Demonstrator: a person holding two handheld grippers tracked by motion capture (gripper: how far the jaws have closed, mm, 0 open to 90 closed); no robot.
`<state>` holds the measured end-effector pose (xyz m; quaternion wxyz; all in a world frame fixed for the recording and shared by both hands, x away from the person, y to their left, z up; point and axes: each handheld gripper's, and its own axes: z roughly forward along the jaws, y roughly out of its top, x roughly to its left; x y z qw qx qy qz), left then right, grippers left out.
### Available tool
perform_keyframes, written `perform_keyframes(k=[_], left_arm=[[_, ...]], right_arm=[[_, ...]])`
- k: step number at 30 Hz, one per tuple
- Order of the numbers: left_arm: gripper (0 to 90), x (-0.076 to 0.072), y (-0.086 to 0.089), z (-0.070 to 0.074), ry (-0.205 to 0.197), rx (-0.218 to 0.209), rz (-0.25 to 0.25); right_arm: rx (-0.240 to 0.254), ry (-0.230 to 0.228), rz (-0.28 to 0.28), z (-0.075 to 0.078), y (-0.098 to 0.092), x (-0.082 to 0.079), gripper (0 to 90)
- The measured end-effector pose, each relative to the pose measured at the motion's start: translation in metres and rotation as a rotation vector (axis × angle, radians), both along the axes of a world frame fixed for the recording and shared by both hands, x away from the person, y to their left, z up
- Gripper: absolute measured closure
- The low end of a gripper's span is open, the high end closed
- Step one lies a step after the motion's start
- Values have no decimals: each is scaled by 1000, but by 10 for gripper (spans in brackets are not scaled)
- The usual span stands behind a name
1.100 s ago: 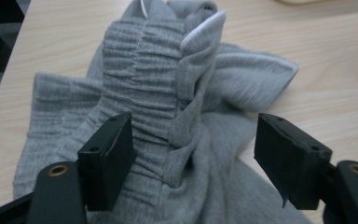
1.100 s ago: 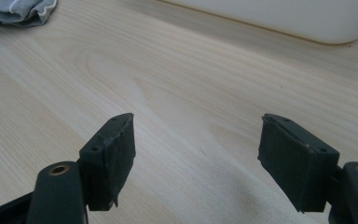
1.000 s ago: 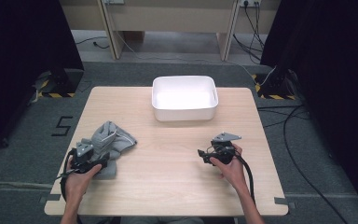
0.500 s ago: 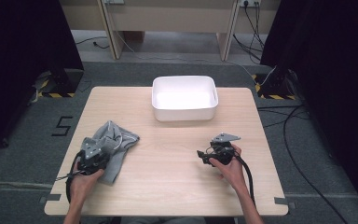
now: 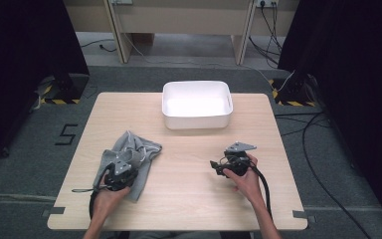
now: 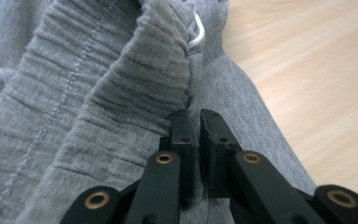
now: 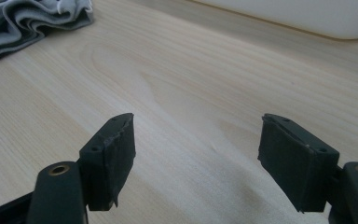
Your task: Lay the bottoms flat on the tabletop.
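Left tool [image 6: 196, 122] pinches a grey garment [image 6: 98, 93] fold, seen close; right tool [image 7: 196, 154] gapes wide.

The left gripper [image 5: 122, 172] sits on the crumpled grey cloth [image 5: 139, 149]; the right gripper [image 5: 227, 164] rests apart; a white tub [image 5: 197, 123] stands beyond.

Grey cloth garment [image 5: 134, 154] lay crumpled on the left near part of the tabletop [image 5: 189, 199], well apart from the white bin. Ribbed gathered band and a white cord loop [image 6: 196, 36] showed; one fold was pinched in the left tool [image 6: 195, 135]
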<state>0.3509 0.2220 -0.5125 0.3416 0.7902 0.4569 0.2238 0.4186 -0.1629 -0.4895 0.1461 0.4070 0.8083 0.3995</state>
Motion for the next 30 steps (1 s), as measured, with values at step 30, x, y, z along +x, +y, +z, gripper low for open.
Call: perform_keyframes(k=[30], left_arm=[[805, -31, -101, 1, 15, -38, -345]], right_arm=[[-14, 1, 43, 1, 11, -5, 279]])
